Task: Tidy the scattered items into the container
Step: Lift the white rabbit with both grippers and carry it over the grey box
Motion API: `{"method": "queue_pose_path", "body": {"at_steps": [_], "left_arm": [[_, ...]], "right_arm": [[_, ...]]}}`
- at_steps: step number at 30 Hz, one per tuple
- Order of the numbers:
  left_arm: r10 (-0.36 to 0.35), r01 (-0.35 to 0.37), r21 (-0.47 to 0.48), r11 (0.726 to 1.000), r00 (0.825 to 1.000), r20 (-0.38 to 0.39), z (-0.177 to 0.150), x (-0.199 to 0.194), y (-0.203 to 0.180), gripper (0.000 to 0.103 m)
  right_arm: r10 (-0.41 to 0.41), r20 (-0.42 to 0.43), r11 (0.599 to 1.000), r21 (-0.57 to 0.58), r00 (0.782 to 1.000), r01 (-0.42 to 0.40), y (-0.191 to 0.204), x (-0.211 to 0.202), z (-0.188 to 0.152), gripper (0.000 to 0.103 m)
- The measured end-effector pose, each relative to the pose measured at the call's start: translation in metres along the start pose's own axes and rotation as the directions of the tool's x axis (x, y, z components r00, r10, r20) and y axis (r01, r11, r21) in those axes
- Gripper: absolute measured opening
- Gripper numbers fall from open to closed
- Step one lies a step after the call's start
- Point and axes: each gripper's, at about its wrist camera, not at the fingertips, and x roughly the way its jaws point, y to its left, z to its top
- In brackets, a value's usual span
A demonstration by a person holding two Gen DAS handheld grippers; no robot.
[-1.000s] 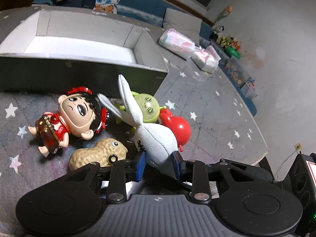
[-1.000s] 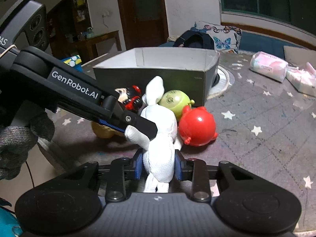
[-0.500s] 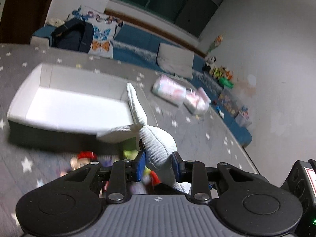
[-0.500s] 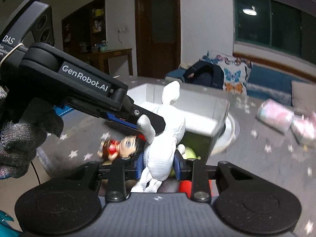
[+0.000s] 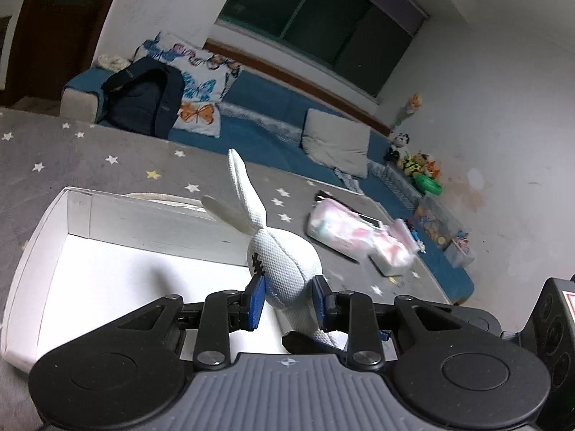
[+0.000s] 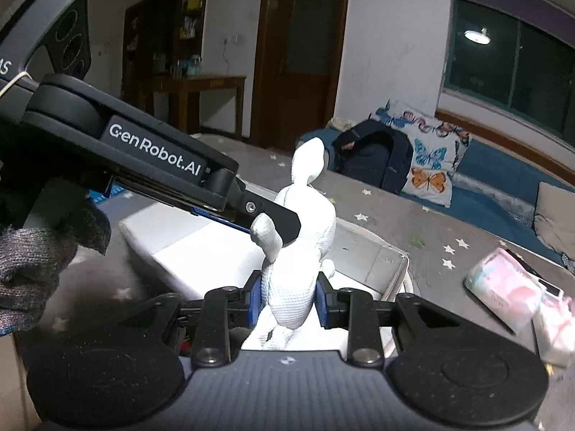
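Star-print grey mat [image 5: 107, 151] | blue couch [image 5: 273, 107] | dark window [image 5: 323, 36]

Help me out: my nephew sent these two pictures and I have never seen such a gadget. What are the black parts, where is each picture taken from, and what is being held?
No robot arm here: a person carries a two-fingered gripper in each hand, each with a wide-angle camera looking along its fingers. The black shape at the bottom of each picture is that gripper's own body.

In the left-hand picture, the left gripper clamps the head of a white plush rabbit. In the right-hand picture, the right gripper clamps its body, and the left one reaches in from the side.

The rabbit hangs above an open white box on a grey star-patterned cover. Pink packets lie nearby.
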Motion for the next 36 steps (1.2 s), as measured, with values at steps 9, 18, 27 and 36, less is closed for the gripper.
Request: {"method": "queue_pose_path", "body": {"at_steps": [9,18,27,36], "left_arm": [[0.007,-0.012,-0.043,0.999,0.995,-0.099,0.008,0.062,0.035,0.030],[-0.008,-0.007,-0.086,0.996,0.985,-0.173,0.004,0.087,0.052,0.030],[0.030,-0.047,-0.076,0.996,0.978,-0.208,-0.001,0.091,0.050,0.031],[0.038,-0.048,-0.054,0.997,0.983,-0.178,0.000,0.072,0.040,0.033]], "right_arm": [[-0.007,-0.141,1.000,-0.014,0.990,0.005,-0.015,0.059,0.001,0.029],[-0.048,-0.224,0.998,-0.046,0.973,0.038,-0.015,0.084,-0.006,0.031],[-0.071,-0.201,0.997,-0.042,0.977,0.063,-0.016,0.087,-0.005,0.041],[-0.086,-0.135,0.996,0.022,0.987,0.090,-0.016,0.057,-0.009,0.049]]}}
